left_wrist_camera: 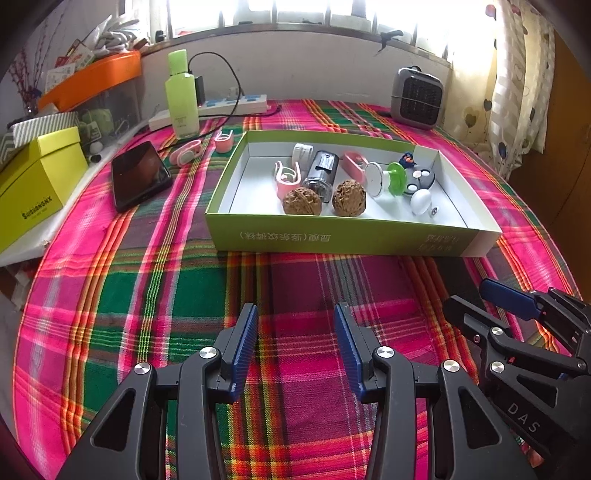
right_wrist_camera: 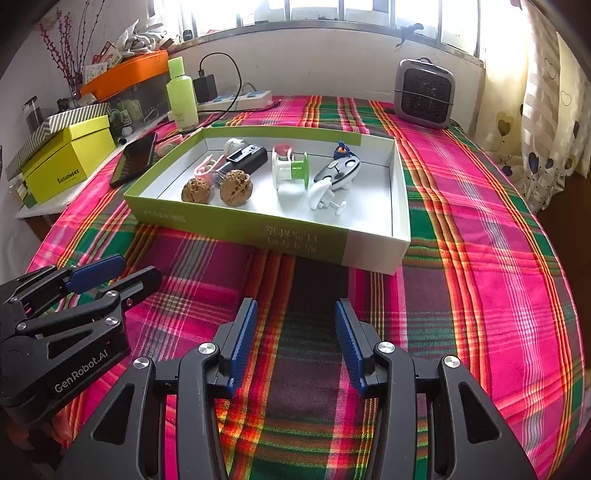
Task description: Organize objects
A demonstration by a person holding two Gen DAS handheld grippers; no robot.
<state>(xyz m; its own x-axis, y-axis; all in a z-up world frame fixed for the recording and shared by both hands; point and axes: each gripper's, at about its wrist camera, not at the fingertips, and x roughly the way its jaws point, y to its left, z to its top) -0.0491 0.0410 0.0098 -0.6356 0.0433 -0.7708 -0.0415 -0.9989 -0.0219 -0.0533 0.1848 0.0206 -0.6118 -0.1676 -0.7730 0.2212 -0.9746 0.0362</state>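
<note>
While both tools hover low over the plaid bench (left_wrist_camera: 110, 295), the left hand-held gripper (left_wrist_camera: 295, 347) and right hand-held gripper (right_wrist_camera: 295, 343) stand released, holding nothing. Ahead, the green cardboard tray (left_wrist_camera: 332, 240) holds two walnuts (left_wrist_camera: 301, 201), a green-and-white spool (right_wrist_camera: 290, 170) and pink clips (left_wrist_camera: 284, 179). A black phone (left_wrist_camera: 140, 175) lies left of the tray, near more pink clips (left_wrist_camera: 223, 142).

Home room, my table: plaid cloth (left_wrist_camera: 147, 295), barred window (right_wrist_camera: 314, 11) and heart-print curtain (right_wrist_camera: 546, 110) far side, small heater (right_wrist_camera: 424, 92), power strip (left_wrist_camera: 236, 103).
</note>
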